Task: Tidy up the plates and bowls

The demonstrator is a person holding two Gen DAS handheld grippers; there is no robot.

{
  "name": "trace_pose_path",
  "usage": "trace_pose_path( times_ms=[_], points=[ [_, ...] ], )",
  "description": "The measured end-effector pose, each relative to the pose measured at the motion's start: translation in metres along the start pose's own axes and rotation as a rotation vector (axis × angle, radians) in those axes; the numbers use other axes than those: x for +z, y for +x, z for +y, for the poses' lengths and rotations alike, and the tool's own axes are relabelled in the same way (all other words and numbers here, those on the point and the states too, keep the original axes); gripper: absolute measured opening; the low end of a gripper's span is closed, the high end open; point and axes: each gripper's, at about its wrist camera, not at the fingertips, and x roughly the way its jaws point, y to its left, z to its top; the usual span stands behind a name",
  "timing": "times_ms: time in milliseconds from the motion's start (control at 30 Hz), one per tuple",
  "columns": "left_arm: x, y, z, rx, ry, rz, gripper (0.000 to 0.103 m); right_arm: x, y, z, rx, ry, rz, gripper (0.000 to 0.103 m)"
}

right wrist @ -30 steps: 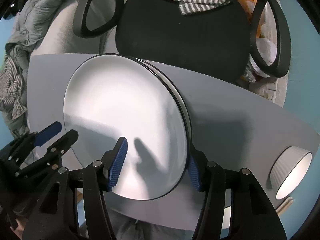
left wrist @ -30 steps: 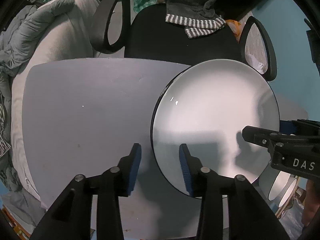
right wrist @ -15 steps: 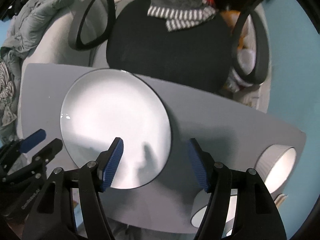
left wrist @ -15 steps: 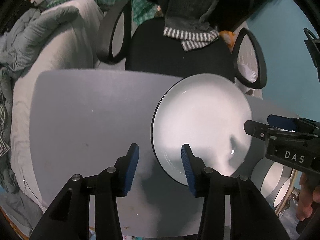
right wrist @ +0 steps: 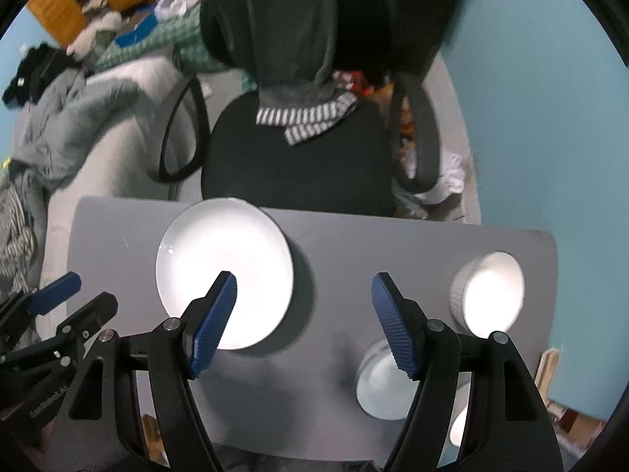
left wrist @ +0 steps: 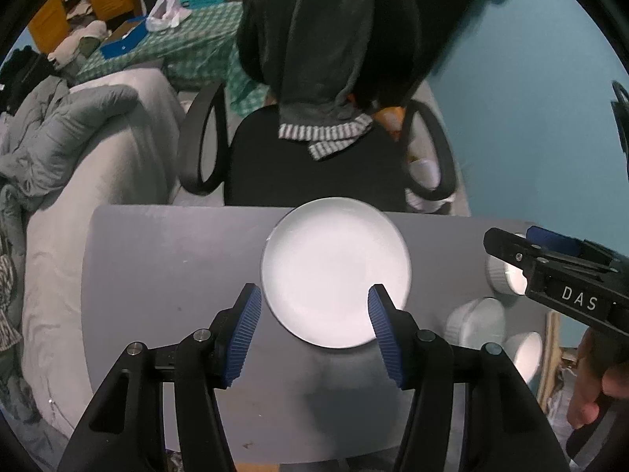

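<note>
A white plate [left wrist: 336, 271] lies flat on the grey table [left wrist: 157, 275], near its far edge. My left gripper [left wrist: 314, 334] hangs high above the plate's near rim. Its jaws are opening, with nothing between the pads. My right gripper [right wrist: 304, 322] is also high, over bare table just right of the plate [right wrist: 220, 244]. Its jaws are opening and hold nothing. A ribbed white bowl [right wrist: 489, 293] stands at the right end, a second bowl [right wrist: 379, 385] nearer the front. Each gripper shows in the other's view: the right gripper [left wrist: 511, 238] and the left gripper [right wrist: 84, 299].
A black office chair [left wrist: 314, 173] draped with a dark garment stands just beyond the table's far edge. A bed with a grey duvet [left wrist: 70, 126] runs along the left. A teal wall [left wrist: 530, 137] is on the right. A third bowl [left wrist: 525, 354] sits past the front right corner.
Both grippers rose well above the table and their jaws spread wider. The plate stayed flat on the table and looks smaller. The bowls at the right came into fuller view.
</note>
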Motion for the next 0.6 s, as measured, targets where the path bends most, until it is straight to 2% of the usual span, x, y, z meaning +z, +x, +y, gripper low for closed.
trace_pose_path(
  times_ms=[167,600],
  points=[
    [-0.006,-0.027,-0.002,-0.031,-0.01,-0.043,0.061,-0.014,-0.039,-0.011,-0.001,0.054,-0.084,0.071],
    [-0.032,-0.094,-0.004,-0.068,0.006,-0.169,0.065,-0.056,-0.112,-0.001,-0.065,0.058,-0.282,0.071]
  ],
)
